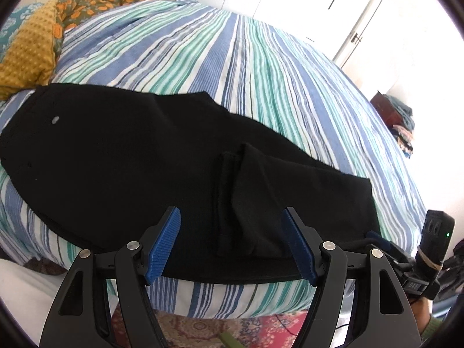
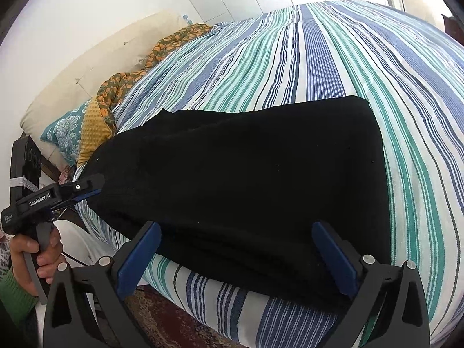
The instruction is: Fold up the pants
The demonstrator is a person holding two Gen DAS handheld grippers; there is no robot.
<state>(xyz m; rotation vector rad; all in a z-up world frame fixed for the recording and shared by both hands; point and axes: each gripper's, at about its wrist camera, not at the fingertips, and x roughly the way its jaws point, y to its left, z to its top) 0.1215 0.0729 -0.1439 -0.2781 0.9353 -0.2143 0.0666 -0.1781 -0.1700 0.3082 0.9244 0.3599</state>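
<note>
Black pants (image 1: pixel 121 156) lie flat on the striped bed near its front edge, legs laid together, with a small fold of fabric (image 1: pixel 249 200) raised near the leg end. They also show in the right wrist view (image 2: pixel 246 179). My left gripper (image 1: pixel 232 217) is open, its blue pads either side of the raised fold at the pants' near edge. My right gripper (image 2: pixel 236 232) is open over the near edge of the leg end. The left gripper also shows in the right wrist view (image 2: pixel 95 190), fingers at the pants' edge.
The striped bedspread (image 1: pixel 232 66) stretches behind the pants. Yellow and floral bedding (image 1: pixel 34 49) and pillows (image 2: pixel 63 133) lie at the head of the bed. A patterned rug (image 1: pixel 197 327) lies below the bed edge. White wardrobe doors (image 1: pixel 333 5) stand behind.
</note>
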